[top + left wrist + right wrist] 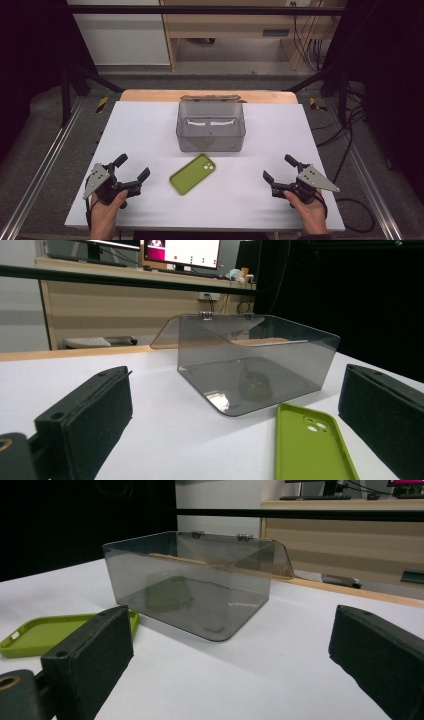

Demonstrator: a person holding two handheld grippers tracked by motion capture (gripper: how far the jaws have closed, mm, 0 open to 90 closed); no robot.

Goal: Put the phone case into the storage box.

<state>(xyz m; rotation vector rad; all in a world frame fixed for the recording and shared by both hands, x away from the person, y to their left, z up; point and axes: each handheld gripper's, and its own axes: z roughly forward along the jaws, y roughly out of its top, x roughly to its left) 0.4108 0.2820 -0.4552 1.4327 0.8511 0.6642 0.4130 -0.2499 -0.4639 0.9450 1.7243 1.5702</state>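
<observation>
Both grippers, left (134,167) and right (279,168), gaping wide, empty. High view: glossy lime-green rubbery phone case (193,173) at 6 o'clock of smoky clear plastic box (211,127), lid hinged back; left gripper view reveals case's camera cutout.

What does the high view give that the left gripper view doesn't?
High view alone: both hands with the left gripper and right gripper, jaws open and empty, and the whole table. Left gripper view alone: monitors on a desk behind. Both: the green phone case lying flat and the clear box, lid tipped back, behind it.
</observation>
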